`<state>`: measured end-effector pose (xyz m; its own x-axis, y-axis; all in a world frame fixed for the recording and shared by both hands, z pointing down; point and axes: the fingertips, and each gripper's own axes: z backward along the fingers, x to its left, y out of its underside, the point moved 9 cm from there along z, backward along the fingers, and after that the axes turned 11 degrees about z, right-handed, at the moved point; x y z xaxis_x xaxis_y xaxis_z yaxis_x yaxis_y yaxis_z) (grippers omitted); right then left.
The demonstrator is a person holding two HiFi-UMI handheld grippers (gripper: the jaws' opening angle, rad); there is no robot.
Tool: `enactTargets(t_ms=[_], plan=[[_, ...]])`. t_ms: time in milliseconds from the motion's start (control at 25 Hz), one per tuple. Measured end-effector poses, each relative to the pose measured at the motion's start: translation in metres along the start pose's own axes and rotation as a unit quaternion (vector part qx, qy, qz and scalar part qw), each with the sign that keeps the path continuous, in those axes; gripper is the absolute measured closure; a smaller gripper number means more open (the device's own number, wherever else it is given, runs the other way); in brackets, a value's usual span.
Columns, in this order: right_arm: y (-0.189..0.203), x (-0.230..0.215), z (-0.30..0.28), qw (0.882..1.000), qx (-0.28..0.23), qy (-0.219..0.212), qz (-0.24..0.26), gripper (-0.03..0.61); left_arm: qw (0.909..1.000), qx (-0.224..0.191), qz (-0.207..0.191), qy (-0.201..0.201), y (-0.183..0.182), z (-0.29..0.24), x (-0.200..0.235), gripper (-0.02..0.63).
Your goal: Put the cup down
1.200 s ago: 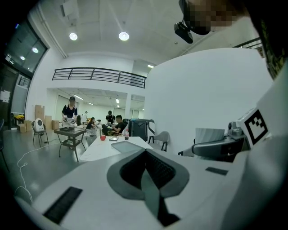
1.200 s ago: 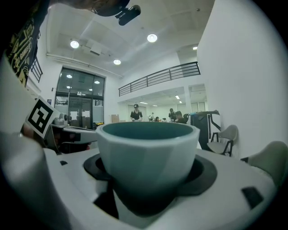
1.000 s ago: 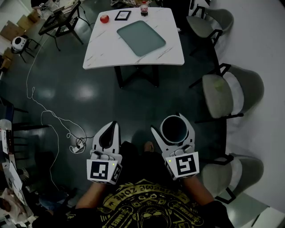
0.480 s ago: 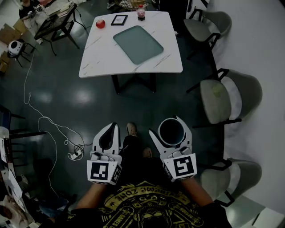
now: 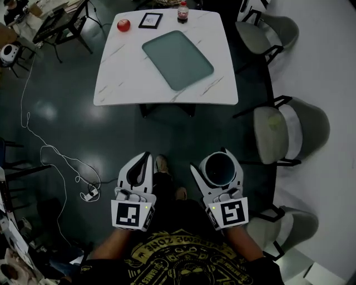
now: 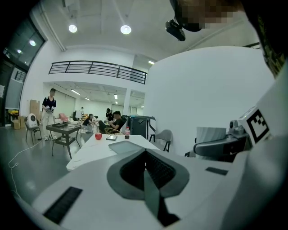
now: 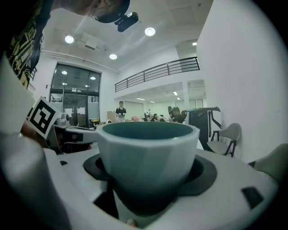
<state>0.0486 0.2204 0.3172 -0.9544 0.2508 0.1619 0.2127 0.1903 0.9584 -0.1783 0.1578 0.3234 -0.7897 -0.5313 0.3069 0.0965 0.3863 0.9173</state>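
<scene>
Floor [image 5: 67, 111]: dark and open, it lies between the person and the far furniture.
Surface [image 5: 119, 78]: white top at the far end, well apart from both grippers. Judged the place to set down; out of reach from here.
Chairs [image 5: 289, 129]: a row along the right wall, clear of the path.
Tray [image 5: 178, 59]: flat in the middle of the surface and bare. A possible landing spot.
Right gripper [image 5: 214, 162]: fingers spread wide around the cup's body and gripping it, mouth up, so it rides level.
Left gripper [image 5: 144, 157]: fingers closed tip to tip with nothing between. It sits idle beside the right.
Cup [image 7: 148, 152]: in the right fingers, over the floor and near the person.
Apple [image 5: 123, 24], bottle [image 5: 182, 11], frame [image 5: 151, 20]: all at the far edge, so the near half is free.
Hidden: the fingers cover the cup's base and any handle. Its inside is dark, contents unclear. The frame is too small to identify. In the right gripper view the cup blocks the surface.
</scene>
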Motion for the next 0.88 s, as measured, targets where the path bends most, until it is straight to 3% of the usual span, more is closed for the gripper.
enactTargets(t_ms=[440, 680, 880], plan=[[-0.024, -0.014, -0.086, 1.000, 0.010, 0.022, 0.003, 0.204, 0.9999, 0.009, -0.002, -0.004, -0.042, -0.068, 0.060, 0.604], [-0.037, -0.019, -0.117, 0.999, 0.003, 0.031, 0.011, 0.204, 0.9994, -0.015, -0.003, 0.030, -0.060, -0.091, 0.080, 0.604], [-0.049, -0.027, -0.133, 0.999, -0.001, 0.039, 0.028, 0.204, 0.9992, -0.018, 0.006, 0.035, -0.072, -0.106, 0.089, 0.604]])
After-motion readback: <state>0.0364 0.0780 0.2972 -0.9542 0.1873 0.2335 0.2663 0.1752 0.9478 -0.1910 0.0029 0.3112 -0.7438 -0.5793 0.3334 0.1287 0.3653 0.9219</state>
